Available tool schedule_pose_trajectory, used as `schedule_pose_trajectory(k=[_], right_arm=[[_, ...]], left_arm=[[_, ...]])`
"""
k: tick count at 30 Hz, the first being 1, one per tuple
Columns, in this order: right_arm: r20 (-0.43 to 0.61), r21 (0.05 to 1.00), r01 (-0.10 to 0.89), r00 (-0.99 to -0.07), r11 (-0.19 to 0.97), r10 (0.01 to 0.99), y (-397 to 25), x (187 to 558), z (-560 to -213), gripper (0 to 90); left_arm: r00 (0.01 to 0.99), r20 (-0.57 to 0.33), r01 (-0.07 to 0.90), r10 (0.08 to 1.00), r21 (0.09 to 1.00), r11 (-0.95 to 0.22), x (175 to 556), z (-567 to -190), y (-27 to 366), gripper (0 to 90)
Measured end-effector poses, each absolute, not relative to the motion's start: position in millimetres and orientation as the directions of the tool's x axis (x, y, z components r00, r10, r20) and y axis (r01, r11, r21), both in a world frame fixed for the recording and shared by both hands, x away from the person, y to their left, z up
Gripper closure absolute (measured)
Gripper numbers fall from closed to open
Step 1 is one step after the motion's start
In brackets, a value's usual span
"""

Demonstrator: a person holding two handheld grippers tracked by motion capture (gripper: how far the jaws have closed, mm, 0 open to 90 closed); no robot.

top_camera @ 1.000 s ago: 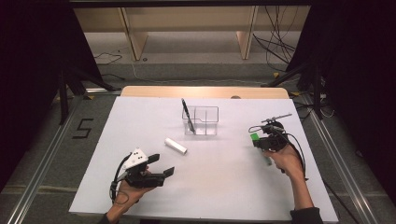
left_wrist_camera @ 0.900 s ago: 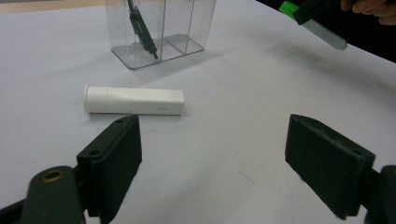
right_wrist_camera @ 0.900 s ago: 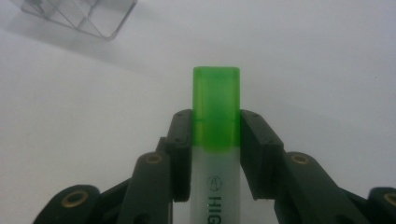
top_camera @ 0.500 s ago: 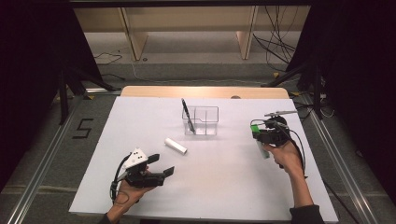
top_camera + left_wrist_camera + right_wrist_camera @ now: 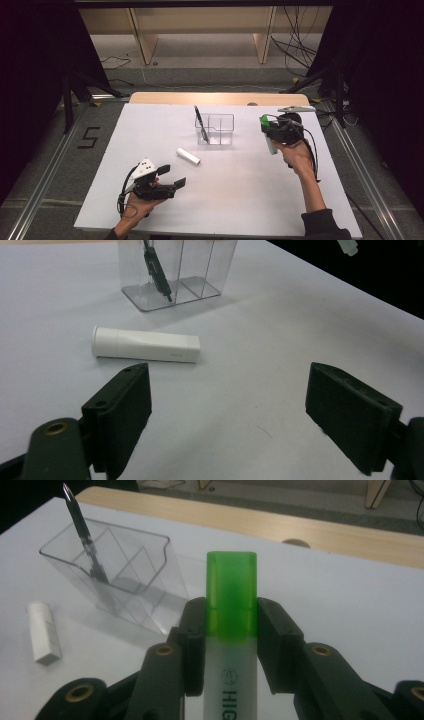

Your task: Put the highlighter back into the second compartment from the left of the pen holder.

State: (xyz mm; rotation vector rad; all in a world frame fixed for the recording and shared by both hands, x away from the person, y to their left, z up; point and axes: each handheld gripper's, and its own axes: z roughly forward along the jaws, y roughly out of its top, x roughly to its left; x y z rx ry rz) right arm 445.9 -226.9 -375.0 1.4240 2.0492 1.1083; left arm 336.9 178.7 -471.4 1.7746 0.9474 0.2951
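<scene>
A: Highlighter [image 5: 231, 630]?
B: Green cap, white barrel. It is clamped between the jaws of the right gripper [image 5: 272, 131], cap pointing away from the hand. In the high view it is raised above the right part of the table [image 5: 250, 190], just right of the organiser [image 5: 216, 129].

A: The organiser?
B: Clear plastic, several compartments, standing at the far middle of the table. One black pen [image 5: 200, 123] leans in its left compartment, tip down. The other compartments I can see hold nothing.

A: Anything loose on the table?
B: A white tube [image 5: 145, 344] lies flat, near and left of the organiser, apart from it.

A: Left gripper [image 5: 172, 176]?
B: At the near left, held low over the table, jaws spread wide with nothing between them. In the left gripper view the tube lies just beyond the jaws, untouched.

A: Hands?
B: The right hand [image 5: 296, 156] grips its tool from the near side; the left hand [image 5: 136, 206] sits at the near edge. Cables trail from both tools.

A: Surroundings?
B: A wooden strip [image 5: 215, 98] runs along the far edge of the table.
</scene>
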Motion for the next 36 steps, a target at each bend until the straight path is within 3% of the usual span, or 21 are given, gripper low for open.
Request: schedule_pose_trajectory(k=[14, 36], right_arm=[[0.104, 0.857, 0.493, -0.449, 0.149, 0.888, -187, 462, -357, 67.4], [0.108, 0.887, 0.445, -0.467, 0.127, 0.878, -140, 486, -353, 67.4]], left_arm=[[0.660, -0.229, 0.451, 0.716, 0.882, -0.134, 337, -471, 180, 18.2], [0.660, -0.231, 0.445, 0.715, 0.887, -0.125, 336, -470, 181, 18.2]])
